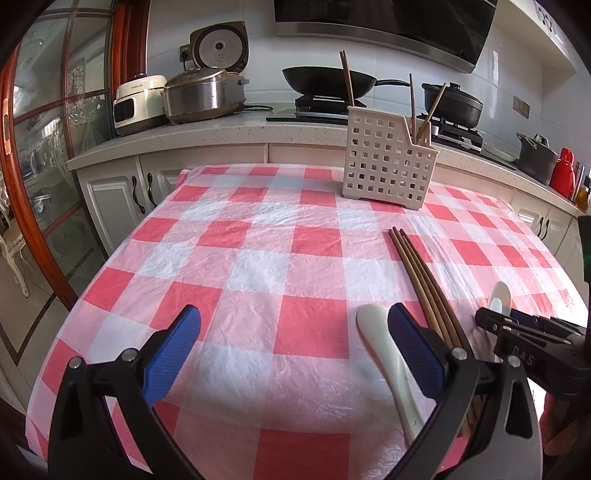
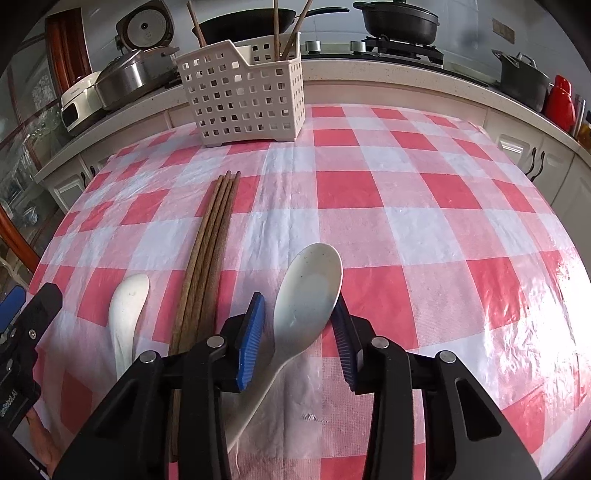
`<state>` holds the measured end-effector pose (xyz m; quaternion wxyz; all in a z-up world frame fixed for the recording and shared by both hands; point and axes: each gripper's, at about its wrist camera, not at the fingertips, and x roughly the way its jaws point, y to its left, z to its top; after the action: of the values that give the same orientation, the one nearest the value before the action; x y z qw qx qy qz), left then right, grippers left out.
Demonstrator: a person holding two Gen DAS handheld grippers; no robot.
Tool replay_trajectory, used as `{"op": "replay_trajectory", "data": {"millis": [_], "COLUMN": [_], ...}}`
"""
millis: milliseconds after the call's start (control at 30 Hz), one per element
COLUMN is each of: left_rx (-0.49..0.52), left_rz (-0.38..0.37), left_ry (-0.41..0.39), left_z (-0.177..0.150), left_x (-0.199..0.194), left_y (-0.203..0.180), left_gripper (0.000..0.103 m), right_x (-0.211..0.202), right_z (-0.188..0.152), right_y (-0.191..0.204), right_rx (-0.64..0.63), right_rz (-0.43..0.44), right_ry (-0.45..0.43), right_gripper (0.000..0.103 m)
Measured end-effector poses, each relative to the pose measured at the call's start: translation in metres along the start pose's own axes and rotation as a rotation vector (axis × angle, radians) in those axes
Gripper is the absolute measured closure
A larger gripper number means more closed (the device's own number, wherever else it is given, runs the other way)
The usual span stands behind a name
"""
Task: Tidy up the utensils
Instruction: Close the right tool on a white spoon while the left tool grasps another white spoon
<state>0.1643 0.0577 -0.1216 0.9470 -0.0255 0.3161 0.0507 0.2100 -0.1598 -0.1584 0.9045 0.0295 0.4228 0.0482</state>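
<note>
Kitchen setting: a table under a red-and-white checked plastic cloth, with a stone counter, stove and pots behind it. At the far edge stands a white perforated utensil basket, upright, already holding a few wooden chopsticks in its compartments; it is the evident destination for the loose pieces. Near the front edge lie, side by side, a white ceramic spoon, a bundle of brown chopsticks pointing toward the basket, and a speckled white spoon, bowl up and handle toward the viewer. The right gripper straddles this second spoon at the neck of its bowl, the narrowest firm place to take it. Its blue fingers stand partly apart; the right pad seems to touch the bowl's rim, but the left shows a sliver of gap, so a full clamp cannot be confirmed. The left gripper hovers with its fingers wide apart and empty, its right pad just beside the first spoon, probably waiting its turn.
</note>
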Motion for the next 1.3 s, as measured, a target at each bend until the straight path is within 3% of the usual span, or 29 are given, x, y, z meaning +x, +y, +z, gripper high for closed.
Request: {"op": "replay_trajectory", "data": {"millis": [133, 500, 633, 833, 1000, 1300], "left_rx": [0.023, 0.059, 0.066, 0.087, 0.109, 0.109], "left_rz": [-0.023, -0.093, -0.108, -0.07, -0.058, -0.075], "left_ry": [0.024, 0.092, 0.139, 0.179, 0.214, 0.231], "left_z": [-0.002, -0.001, 0.0, -0.001, -0.004, 0.001], "left_x": [0.003, 0.015, 0.029, 0.045, 0.054, 0.058], "left_y": [-0.01, -0.038, -0.049, -0.063, -0.071, -0.071], "left_gripper": [0.005, 0.01, 0.031, 0.044, 0.061, 0.068], "right_x": [0.002, -0.007, -0.009, -0.01, -0.01, -0.017], "right_z": [0.003, -0.002, -0.004, -0.006, -0.008, -0.008], "right_y": [-0.004, -0.025, -0.031, -0.04, -0.045, -0.052], "right_rx": [0.008, 0.006, 0.01, 0.017, 0.028, 0.04], "right_rz": [0.023, 0.054, 0.071, 0.104, 0.13, 0.15], "right_ry": [0.001, -0.021, -0.028, -0.036, -0.037, -0.061], "right_gripper": [0.073, 0.073, 0.073, 0.073, 0.073, 0.073]}}
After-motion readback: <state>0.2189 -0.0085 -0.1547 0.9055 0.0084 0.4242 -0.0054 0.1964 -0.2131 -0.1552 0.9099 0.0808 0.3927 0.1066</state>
